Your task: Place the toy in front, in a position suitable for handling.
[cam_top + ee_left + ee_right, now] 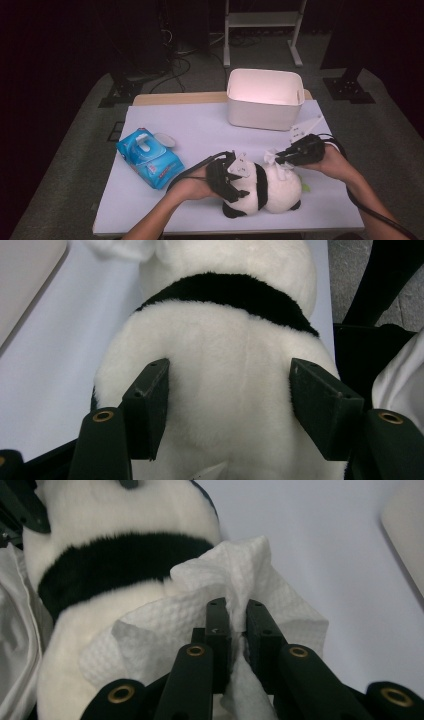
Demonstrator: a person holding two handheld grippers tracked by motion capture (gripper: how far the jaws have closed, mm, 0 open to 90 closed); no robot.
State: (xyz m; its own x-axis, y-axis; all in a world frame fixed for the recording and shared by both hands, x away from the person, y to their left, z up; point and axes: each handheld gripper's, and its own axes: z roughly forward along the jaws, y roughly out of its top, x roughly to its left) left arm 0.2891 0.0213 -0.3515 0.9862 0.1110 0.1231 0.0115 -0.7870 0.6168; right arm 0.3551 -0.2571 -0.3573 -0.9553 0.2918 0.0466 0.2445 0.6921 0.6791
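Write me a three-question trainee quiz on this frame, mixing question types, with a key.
1. True or false: the right gripper is shut on the white wipe.
2. What do the left gripper's fingers press on? A) the blue wipe pack B) the plush panda C) the white bin
3. In the high view, what lies on the table at the far left?

Key:
1. True: the wipe is pinched between its fingers and lies against the plush panda.
2. B: the fingers press into the panda's white body from both sides.
3. The blue wipe pack, lid open; the white bin stands at the far edge.
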